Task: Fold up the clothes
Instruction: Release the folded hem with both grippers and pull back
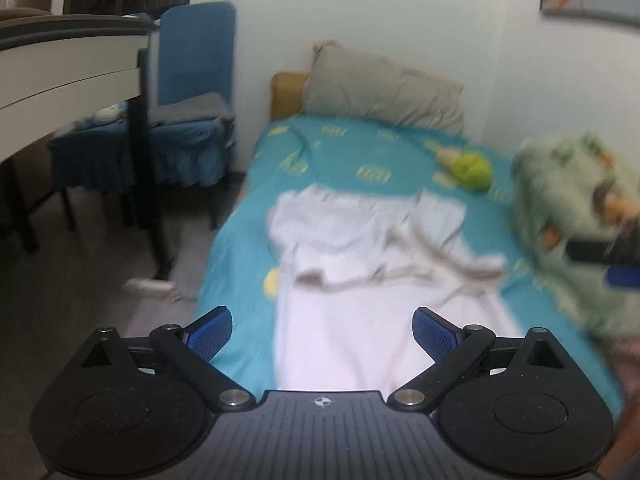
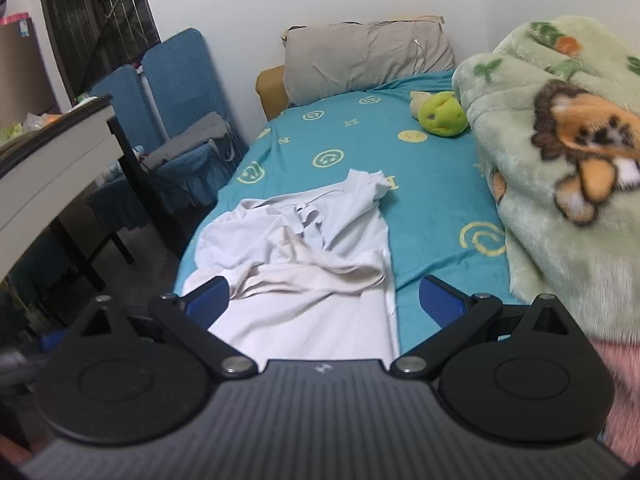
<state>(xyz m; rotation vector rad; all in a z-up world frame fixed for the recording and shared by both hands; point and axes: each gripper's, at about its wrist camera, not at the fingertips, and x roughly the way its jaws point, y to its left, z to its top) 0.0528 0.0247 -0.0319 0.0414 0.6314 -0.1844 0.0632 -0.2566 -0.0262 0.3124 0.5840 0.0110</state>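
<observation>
Clothes: one white shirt [image 2: 304, 240] is spread, crumpled, on the blue bed [image 2: 432, 184] (one pillow [image 2: 368, 56], one green toy [image 2: 442, 114]). Left hand-held gripper [image 1: 322, 330] and right hand-held gripper [image 2: 324, 298] are held wide apart, empty.

Teal smiley-print bed sheet [image 2: 432, 184], grey pillow [image 2: 368, 56] against the white wall, green plush toy [image 2: 442, 114] beside a pale green lion-print blanket [image 2: 560, 152], blue-covered chairs [image 2: 176, 92], desk [image 2: 52, 160] at left.
</observation>
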